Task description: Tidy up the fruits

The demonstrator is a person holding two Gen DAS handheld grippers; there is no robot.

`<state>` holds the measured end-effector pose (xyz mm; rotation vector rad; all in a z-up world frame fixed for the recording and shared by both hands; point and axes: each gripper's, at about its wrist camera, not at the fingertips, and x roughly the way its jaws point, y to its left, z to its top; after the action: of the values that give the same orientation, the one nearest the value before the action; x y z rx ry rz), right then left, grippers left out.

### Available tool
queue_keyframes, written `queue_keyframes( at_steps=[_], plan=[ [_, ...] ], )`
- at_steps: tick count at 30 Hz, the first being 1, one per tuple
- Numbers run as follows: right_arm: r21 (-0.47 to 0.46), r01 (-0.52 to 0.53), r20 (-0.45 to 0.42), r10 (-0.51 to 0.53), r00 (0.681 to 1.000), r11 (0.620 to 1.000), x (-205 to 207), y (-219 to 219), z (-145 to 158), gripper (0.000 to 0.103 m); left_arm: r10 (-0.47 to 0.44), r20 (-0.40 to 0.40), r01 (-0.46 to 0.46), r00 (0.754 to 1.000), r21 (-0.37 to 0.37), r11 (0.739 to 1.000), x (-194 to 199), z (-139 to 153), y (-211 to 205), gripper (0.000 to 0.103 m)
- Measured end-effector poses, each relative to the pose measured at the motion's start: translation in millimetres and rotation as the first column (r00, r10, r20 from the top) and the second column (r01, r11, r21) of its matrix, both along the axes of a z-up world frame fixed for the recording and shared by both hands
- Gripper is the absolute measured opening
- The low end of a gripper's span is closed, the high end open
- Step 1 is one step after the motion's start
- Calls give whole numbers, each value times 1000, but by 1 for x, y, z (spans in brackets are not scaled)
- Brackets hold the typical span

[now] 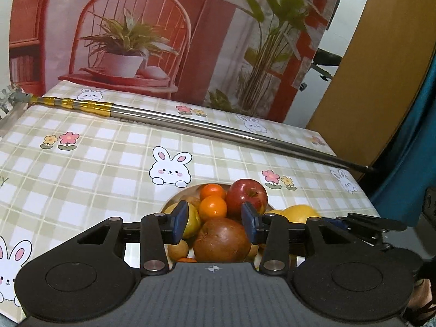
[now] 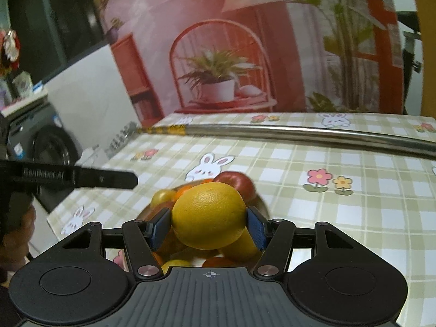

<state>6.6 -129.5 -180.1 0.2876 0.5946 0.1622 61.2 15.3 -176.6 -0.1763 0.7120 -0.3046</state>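
Item: lemon (image 2: 209, 215), clamped in right hand-held gripper (image 2: 208, 224), just above bowl (image 1: 177, 194) of fruit on worktop (image 1: 109, 163). Left hand-held gripper (image 1: 215, 218): jaws apart, empty, over bowl. Advice: lift lemon straight, w/o nudging apple (image 1: 246, 194).

Tablecloth (image 1: 95, 163): smooth, faintly glossy, looks like printed vinyl, check pattern with rabbits and flowers. Pole (image 1: 218, 130) across the far side: polished metal, silver and mirror-bright, with gold-coloured shiny bands toward one end. Lemon (image 2: 208, 215): pitted, dimpled peel, dull sheen. Red apple (image 1: 246, 194): waxy, glossy skin with highlights. Two small oranges (image 1: 212, 203): fine-pored, satin shine. Large brown fruit (image 1: 222, 241): smooth, speckled skin, soft gloss. Bowl (image 1: 177, 197): pale rim, material unclear. Left gripper (image 1: 215, 222): matt black plastic, ribbed top, small bright metal pins, blue pads (image 1: 179, 222) matt and rubbery-looking. Backdrop (image 1: 163, 41): printed sheet, flat finish, slight creases.
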Motion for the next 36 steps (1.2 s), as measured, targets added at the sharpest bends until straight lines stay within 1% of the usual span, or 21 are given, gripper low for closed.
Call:
queue_keyframes(
  at_steps=[6, 9, 14, 20, 22, 24, 25, 27, 28, 30, 31, 33, 36],
  plan=[
    [-74, -66, -50, 63, 997, 995, 10, 22, -3, 56, 13, -4, -13, 1000, -7, 1000, -1, -3, 6, 48],
    [-114, -80, -72, 72, 995, 990, 12, 31, -6, 56, 28, -8, -28, 1000, -10, 1000, -2, -5, 11, 51],
    [-158, -90, -79, 79, 994, 983, 13, 38, -7, 56, 37, -10, -37, 999, -19, 999, -3, -5, 16, 51],
    [-162, -93, -70, 82, 994, 982, 13, 36, -2, 56, 38, -10, -38, 999, -17, 999, -4, -5, 14, 52],
    [-170, -93, -66, 83, 994, 981, 12, 36, 0, 58, 36, -8, -36, 999, -12, 999, -4, -5, 13, 56],
    [-175, -83, -60, 73, 996, 981, 10, 35, 2, 65, 34, 1, -34, 999, 12, 999, -5, -4, 11, 61],
    [-175, -78, -57, 69, 996, 981, 9, 34, 2, 66, 31, 8, -31, 999, 32, 999, -5, -3, 10, 63],
    [-172, -63, -46, 56, 997, 983, 7, 31, 5, 71, 22, 22, -23, 1000, 53, 998, -6, 0, 8, 72],
    [-168, -53, -39, 47, 998, 984, 5, 29, 7, 74, 17, 28, -19, 999, 56, 998, -6, 2, 8, 74],
    [-160, -25, -17, 22, 1000, 987, 2, 24, 13, 88, 9, 48, -12, 999, 64, 998, -8, 8, 9, 81],
    [-157, -10, -5, 10, 1000, 988, 1, 21, 16, 91, 9, 59, -13, 998, 77, 997, -9, 12, 9, 83],
    [-153, 17, 6, -16, 1000, 988, 0, 14, 23, 102, 12, 94, -24, 996, 122, 992, -10, 22, 7, 89],
    [-137, 67, 16, -65, 998, 988, 2, 1, 36, 103, 1, 150, -25, 989, 163, 986, -12, 42, 7, 97]
  ],
)
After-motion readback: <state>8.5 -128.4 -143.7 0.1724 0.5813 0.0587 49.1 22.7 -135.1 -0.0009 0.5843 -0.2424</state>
